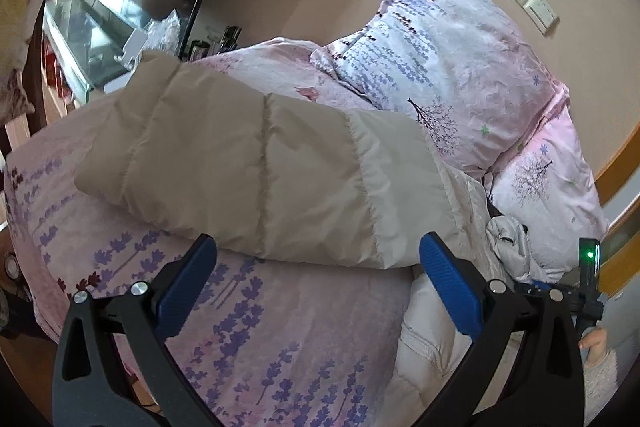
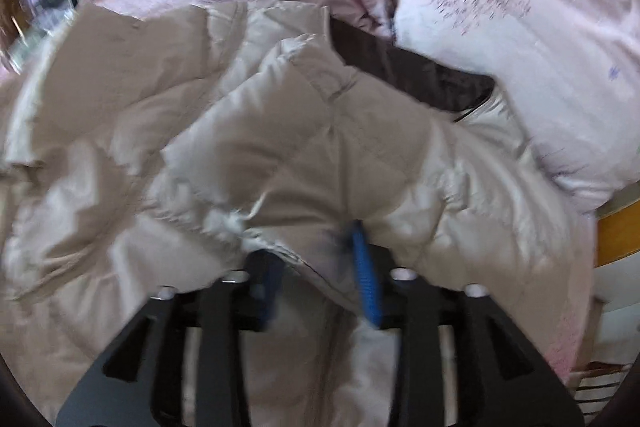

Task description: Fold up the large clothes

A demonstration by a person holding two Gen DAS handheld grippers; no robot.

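A puffy quilted jacket (image 1: 256,163), beige with a white part, lies across the bed in the left wrist view. My left gripper (image 1: 320,267) stands open just in front of its near edge, with nothing between the blue pads (image 1: 188,291). In the blurred right wrist view the jacket (image 2: 200,131) fills the frame, crumpled, with a dark lining (image 2: 404,67) showing at its far side. My right gripper (image 2: 316,279) is open. A fold of the jacket hangs between its fingers, and the inner face of the right pad (image 2: 366,287) stays bare.
The bed has a pink sheet with purple flowers (image 1: 280,339). Two floral pillows (image 1: 452,67) lean at the wall behind the jacket. A mirror and a glass shelf (image 1: 100,39) stand at the left. A black device with a green light (image 1: 589,263) and a person's fingers (image 1: 596,343) show at the right edge.
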